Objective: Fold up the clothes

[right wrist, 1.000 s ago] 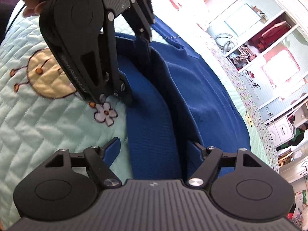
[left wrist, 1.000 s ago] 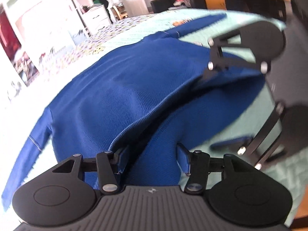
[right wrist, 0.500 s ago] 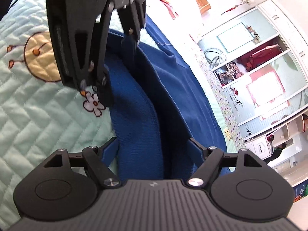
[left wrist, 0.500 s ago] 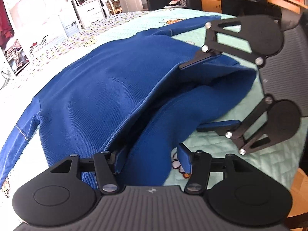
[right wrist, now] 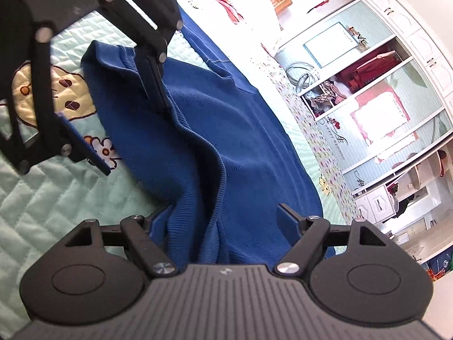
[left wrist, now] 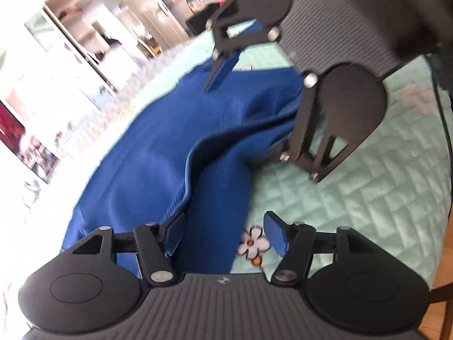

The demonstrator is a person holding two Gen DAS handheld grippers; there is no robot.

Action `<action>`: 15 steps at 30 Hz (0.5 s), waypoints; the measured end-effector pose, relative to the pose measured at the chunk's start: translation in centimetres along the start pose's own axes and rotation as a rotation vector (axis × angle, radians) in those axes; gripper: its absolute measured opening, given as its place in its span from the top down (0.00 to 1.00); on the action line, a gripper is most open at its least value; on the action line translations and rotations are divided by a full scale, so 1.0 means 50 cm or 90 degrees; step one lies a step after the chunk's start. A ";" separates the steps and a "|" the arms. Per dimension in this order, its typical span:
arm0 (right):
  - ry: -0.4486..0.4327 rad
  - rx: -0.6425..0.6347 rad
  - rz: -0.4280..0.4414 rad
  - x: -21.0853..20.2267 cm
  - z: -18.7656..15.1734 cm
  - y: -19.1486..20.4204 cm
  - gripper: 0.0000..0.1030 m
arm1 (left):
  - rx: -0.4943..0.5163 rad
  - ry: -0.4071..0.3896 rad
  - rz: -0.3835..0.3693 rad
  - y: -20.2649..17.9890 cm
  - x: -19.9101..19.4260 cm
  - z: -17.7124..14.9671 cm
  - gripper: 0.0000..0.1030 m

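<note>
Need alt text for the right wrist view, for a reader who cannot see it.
A blue sweater lies rumpled on a mint quilted bedspread, its ribbed hem running between the open pads of the right claw. The left claw, jaws opening, straddles the hem farther up. A mirrored wardrobe stands at the right.

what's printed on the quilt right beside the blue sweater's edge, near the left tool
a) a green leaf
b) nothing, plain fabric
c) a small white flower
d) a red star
c: a small white flower with an orange centre sits on the mint quilt, just off the blue sweater and near the left tool.
</note>
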State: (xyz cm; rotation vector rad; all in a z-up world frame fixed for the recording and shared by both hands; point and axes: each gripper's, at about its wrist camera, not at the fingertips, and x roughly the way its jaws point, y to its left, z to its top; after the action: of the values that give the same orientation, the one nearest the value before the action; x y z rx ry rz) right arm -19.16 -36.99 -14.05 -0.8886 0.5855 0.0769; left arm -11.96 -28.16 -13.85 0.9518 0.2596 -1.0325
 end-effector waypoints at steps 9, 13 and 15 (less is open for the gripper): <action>-0.005 0.066 0.006 -0.010 -0.003 -0.013 0.23 | -0.015 0.048 -0.007 -0.004 0.045 0.016 0.37; -0.003 0.094 0.011 -0.009 -0.007 -0.030 0.23 | 0.002 0.060 0.009 0.014 0.059 0.020 0.37; -0.002 0.110 0.014 -0.009 -0.007 -0.037 0.23 | 0.013 0.062 0.034 0.019 0.064 0.017 0.42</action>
State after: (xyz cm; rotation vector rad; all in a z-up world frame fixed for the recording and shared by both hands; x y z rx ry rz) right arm -19.13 -38.38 -12.67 -0.7152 0.5900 0.0463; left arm -9.71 -30.60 -14.75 1.0238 0.3027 -0.9434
